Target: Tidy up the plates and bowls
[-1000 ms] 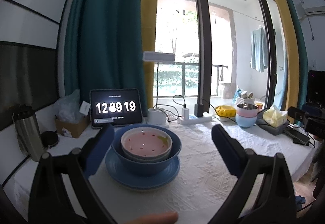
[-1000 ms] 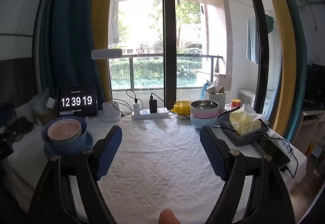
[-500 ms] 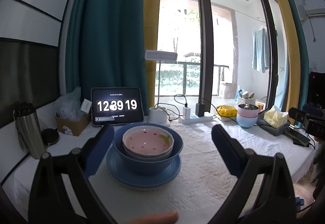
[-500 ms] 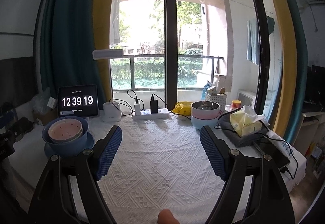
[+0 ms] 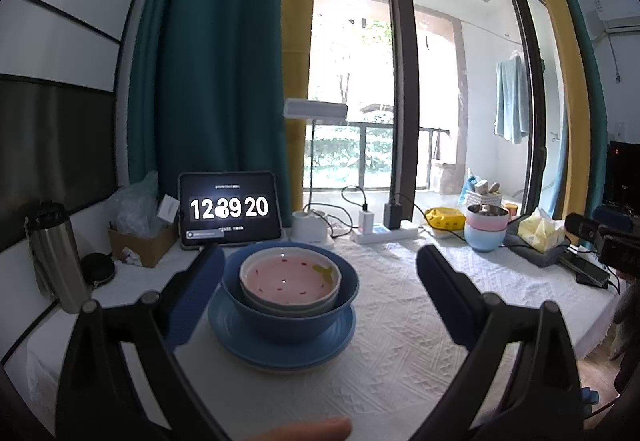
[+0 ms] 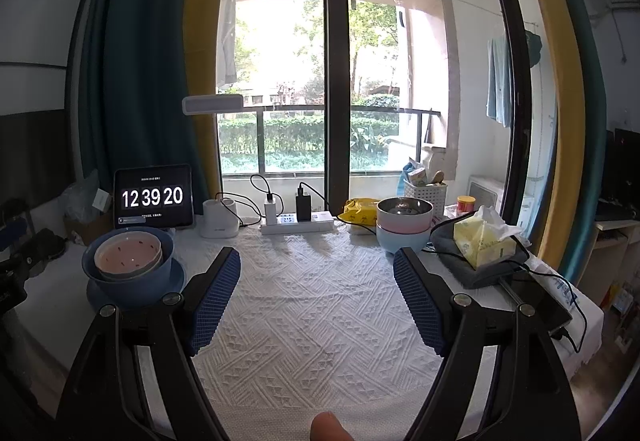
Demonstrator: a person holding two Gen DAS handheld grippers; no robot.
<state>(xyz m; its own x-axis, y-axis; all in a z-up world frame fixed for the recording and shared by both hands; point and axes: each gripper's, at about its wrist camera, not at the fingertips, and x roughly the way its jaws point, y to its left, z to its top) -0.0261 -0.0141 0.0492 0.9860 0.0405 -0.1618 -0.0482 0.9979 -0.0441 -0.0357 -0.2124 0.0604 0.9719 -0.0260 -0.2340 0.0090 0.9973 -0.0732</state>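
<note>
Bowls sit nested, a pink bowl (image 5: 291,279) inside a blue bowl (image 5: 289,315) on a blue plate (image 5: 280,345), just in front of the clock tablet (image 5: 229,212). My left gripper (image 5: 320,291) hangs wide open before that stack, holding nothing. My right gripper (image 6: 317,291) is wide open and empty too, right of the tablet.

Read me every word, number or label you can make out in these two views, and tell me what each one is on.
"12 39 20": large white digits on the tablet propped at the back of the table; a white dot covers part of the middle digits in the left wrist view.
Small lines above and below those digits: too small to read.
Print on the yellow tissue pack and the yellow packet: too blurred to read.
</note>
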